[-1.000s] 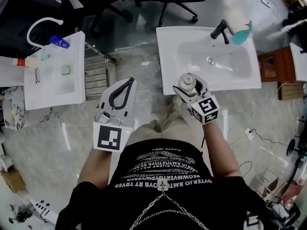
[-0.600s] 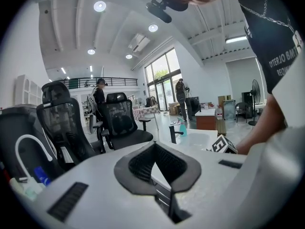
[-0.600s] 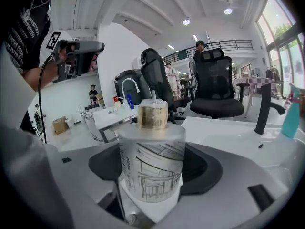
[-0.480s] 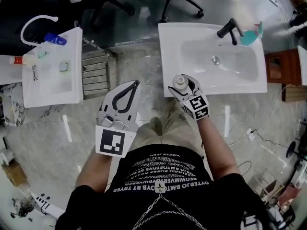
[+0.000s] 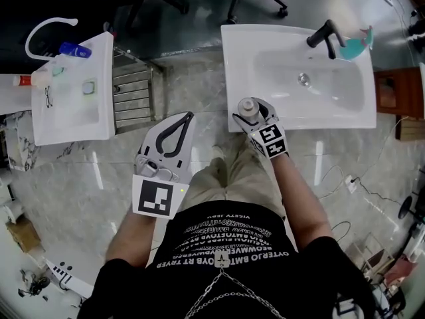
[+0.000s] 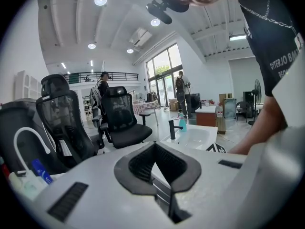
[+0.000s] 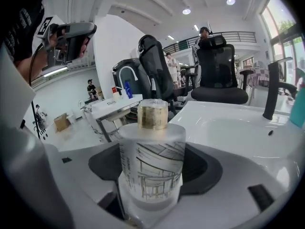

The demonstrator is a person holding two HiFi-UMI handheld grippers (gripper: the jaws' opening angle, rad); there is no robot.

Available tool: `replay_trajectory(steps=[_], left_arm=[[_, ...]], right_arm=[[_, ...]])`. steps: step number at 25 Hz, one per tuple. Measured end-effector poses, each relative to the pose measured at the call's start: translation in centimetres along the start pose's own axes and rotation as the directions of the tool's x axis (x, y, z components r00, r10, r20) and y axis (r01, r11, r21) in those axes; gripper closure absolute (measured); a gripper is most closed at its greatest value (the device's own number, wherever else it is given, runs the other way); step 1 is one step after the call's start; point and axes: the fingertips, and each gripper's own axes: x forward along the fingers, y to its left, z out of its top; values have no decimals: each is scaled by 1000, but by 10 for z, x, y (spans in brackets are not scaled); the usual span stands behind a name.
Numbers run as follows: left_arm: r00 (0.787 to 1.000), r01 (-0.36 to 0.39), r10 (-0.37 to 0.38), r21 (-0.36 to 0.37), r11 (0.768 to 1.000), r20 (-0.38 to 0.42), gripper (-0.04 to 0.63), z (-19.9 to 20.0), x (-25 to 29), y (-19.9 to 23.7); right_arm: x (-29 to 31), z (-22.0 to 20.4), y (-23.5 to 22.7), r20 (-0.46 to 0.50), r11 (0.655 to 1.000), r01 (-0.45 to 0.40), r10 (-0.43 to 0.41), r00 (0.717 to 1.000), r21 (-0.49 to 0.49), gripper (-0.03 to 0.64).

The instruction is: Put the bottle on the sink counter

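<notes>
Sink counter has open rim all along the front and left, so that's the easy way in. Only things in the way are the faucet and spray bottle, back right. The floor gap toward the other sink has just a rack.

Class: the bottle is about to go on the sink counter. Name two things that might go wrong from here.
The right gripper holds the bottle over the front corner of the sink counter; set down there, it may tip off the edge. The flat rim beside the basin looks narrow, so the tall bottle might slide in.
</notes>
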Motion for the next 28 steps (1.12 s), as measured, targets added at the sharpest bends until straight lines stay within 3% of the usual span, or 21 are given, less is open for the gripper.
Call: replay_trajectory(steps=[13, 28], left_arm=[[1000, -18, 18, -17, 1000, -22, 591, -5, 6, -5], [999, -52, 51, -37, 998, -6, 591, -4, 0, -2]], right_arm=[[5, -1, -3, 26, 1000, 19, -19, 999, 4, 284], [5, -14, 7, -99, 1000, 9, -10, 995, -17, 281]])
